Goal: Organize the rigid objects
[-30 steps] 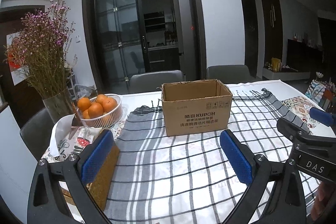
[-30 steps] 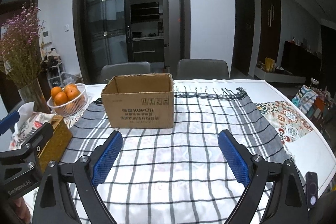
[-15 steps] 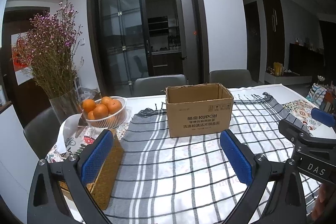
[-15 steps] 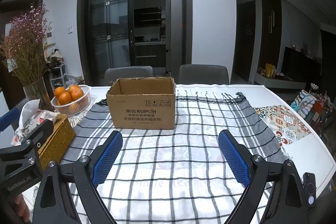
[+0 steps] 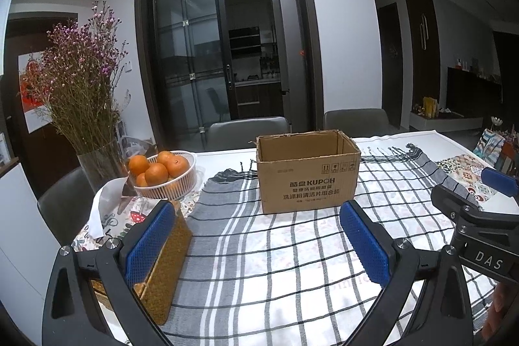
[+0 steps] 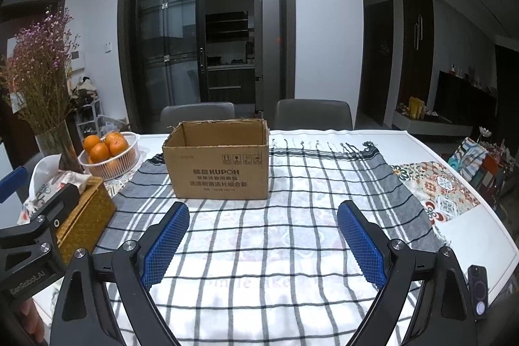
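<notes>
A: How much room is there around the box?

B: Plenty. The cardboard box [image 6: 218,160] sits upper centre in both views, on the far part of the checked cloth [image 6: 292,248], with bare cloth running down to both grippers and off to the right

A: And the box itself?

B: Brown, top open, flaps ragged, "KUPOH" printed on the front. I can't see its floor

A: The grippers?

B: Left gripper [image 5: 259,244] and right gripper [image 6: 263,244] both have their blue pads spread wide with nothing between them

A: Any differences between views?

B: Only the right wrist view shows a phone [image 6: 477,291] at the table edge [image 6: 480,226], lower right. The woven tissue box [image 5: 165,265] sits against the left pad in the left wrist view, with the basket of oranges [image 5: 163,174] behind it
</notes>
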Demonstrator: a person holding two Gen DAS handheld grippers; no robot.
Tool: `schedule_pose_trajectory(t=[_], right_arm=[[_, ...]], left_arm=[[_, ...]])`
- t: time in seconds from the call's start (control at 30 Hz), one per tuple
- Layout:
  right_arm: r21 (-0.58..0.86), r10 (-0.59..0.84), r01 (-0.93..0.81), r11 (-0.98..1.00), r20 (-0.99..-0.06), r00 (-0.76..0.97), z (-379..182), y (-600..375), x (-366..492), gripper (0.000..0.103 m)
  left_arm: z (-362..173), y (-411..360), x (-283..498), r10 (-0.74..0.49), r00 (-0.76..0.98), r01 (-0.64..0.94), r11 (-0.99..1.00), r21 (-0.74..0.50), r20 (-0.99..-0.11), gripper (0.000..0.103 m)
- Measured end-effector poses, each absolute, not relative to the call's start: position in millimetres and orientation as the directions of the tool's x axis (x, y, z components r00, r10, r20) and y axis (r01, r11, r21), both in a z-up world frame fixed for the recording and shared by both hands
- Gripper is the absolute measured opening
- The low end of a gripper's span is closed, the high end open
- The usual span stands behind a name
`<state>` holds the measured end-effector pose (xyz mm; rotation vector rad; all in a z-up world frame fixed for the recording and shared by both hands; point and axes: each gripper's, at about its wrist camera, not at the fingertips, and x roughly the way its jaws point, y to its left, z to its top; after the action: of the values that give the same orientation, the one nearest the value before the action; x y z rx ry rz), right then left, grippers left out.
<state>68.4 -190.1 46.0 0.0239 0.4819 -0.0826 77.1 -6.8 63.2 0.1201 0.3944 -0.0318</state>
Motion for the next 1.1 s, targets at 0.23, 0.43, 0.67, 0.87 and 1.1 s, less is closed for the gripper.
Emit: schedule_pose_trajectory(t=[0.23,0.43,0.67,0.87,1.1], right_arm=[[0.004,-0.074,0.085,0.996,-0.462,0.884,46.3,-189.1,67.7,0.094],[0.003,-0.074,0.085,0.996,-0.461,0.884,46.3,-188.9,67.8,0.094],[0.004,-0.074,0.085,0.996,-0.459,0.885,46.6,-188.7,67.6,0.094],[0.004,-0.073,0.085,0.996,-0.459,0.885,46.3,-189.0,67.6,0.094],[0.004,-0.074,0.085,0.996,-0.459,0.885,46.3,-189.1,67.5,0.094]], left_arm=[[63.2,-7.2,77.1,-0.007,0.923,0.053,0.993,0.11,-0.384,0.103],[63.2,-7.6,76.9,-0.006,0.924,0.053,0.992,0.111,-0.382,0.103],[63.5,-8.2,74.6,-0.006,0.928,0.05,0.993,0.109,-0.372,0.103],[63.8,-7.8,73.1,-0.007,0.928,0.05,0.993,0.107,-0.372,0.103],[64.2,-7.7,72.7,-0.007,0.928,0.049,0.993,0.104,-0.373,0.103]])
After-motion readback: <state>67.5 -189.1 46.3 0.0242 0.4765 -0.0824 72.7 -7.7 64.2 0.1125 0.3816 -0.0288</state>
